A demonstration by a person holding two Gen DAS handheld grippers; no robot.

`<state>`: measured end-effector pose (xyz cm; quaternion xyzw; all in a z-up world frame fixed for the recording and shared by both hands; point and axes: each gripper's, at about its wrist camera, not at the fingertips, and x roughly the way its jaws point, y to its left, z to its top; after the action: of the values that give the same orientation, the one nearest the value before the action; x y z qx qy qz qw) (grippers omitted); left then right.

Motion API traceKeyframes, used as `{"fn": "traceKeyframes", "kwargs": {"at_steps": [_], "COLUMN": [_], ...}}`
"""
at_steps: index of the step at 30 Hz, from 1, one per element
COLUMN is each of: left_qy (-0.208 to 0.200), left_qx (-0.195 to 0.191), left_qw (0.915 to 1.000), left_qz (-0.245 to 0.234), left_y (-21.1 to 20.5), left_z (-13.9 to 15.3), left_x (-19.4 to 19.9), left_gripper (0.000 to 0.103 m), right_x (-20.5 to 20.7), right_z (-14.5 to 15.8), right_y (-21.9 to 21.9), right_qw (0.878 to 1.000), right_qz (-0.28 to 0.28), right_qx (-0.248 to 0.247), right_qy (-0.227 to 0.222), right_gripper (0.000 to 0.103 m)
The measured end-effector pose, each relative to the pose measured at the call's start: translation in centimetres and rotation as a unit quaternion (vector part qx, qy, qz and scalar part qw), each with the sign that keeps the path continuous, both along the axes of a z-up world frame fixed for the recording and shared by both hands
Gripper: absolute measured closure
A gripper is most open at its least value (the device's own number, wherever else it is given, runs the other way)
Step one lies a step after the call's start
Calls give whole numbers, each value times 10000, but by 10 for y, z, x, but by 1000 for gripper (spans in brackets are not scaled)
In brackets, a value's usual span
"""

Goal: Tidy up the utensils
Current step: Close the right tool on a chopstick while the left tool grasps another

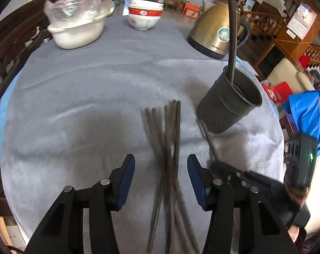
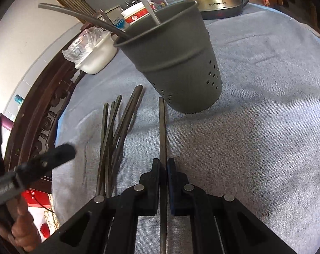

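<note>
Broadly, plenty of bare grey cloth (image 1: 79,97) across the left and middle of the table, running far toward a white bowl wrapped in plastic (image 1: 75,29) and a stack of red-and-white bowls (image 1: 145,14). Cloth edge close on the right, dropping away just past the grey holder (image 1: 229,103); dark carved wood (image 2: 41,124) along the left edge in the right wrist view. Kettle (image 1: 215,29) at the far right, well apart from the loose chopsticks (image 1: 168,148).

Left gripper (image 1: 161,163) angled steeply down over that fanned bundle, jaws standing about half open, straddling the sticks without pressing on them; blue pads on either side, clear gaps both ways. Bundle lying near the middle of the cloth, tips pointing far, just left of the holder.

Right gripper (image 2: 163,165) also tilted down, jaws clamped narrow on a single chopstick (image 2: 162,131), its far tip nearly reaching the holder's base, whether touching cannot be told. Holder upright on the cloth, drain holes low on its wall, with a dark curved handle (image 2: 79,17) and a pale one (image 2: 147,4) leaning out of it. Person's hand (image 2: 22,228) wrapped round the left gripper's grip at the near left.

Kettle base lettered roughly "Grelide", with a round teal badge above, unreadable. Red marks on the bowls, too small to read.
</note>
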<state>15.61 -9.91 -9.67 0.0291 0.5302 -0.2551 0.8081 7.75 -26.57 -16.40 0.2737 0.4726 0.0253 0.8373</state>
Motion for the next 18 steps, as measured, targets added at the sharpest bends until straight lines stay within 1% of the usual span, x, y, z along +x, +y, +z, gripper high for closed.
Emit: {"fn": "traceKeyframes", "kwargs": {"at_steps": [2,4,6,8,11,12,13,18], "left_qy": [43,94,144,166,253,269,283,388], "left_qx": [83,161,270,378,396,419,434,456], "left_qw": [9999,9998,9994,9991,9989,9988,9987,9982], "left_qz": [-76,-102,-178,-116,-50,-28,-19,-48], "left_y": [-12,-20,-31,-35,-37,-38,-39,-41], "left_z": [-3,-7,-12,-16,-23,-25,-27,-37], "left_x": [9,16,23,28,37,39,41,45], "left_gripper": [53,60,62,63,63,65,71,87], "right_x": [0,-2,-3,-2,-2,-2,-2,-1], "right_z": [0,-1,-1,-1,0,0,-1,-1], "right_y": [-1,-3,-4,-3,-3,-3,-2,-2], "right_qw": [10000,10000,10000,9999,9999,9999,9999,9999], "right_qz": [14,33,50,62,82,87,83,72], "right_qx": [39,60,62,60,33,23,24,22], "right_qy": [-15,-28,-40,-52,-58,-68,-72,-78], "right_gripper": [94,94,94,94,94,94,94,94]}}
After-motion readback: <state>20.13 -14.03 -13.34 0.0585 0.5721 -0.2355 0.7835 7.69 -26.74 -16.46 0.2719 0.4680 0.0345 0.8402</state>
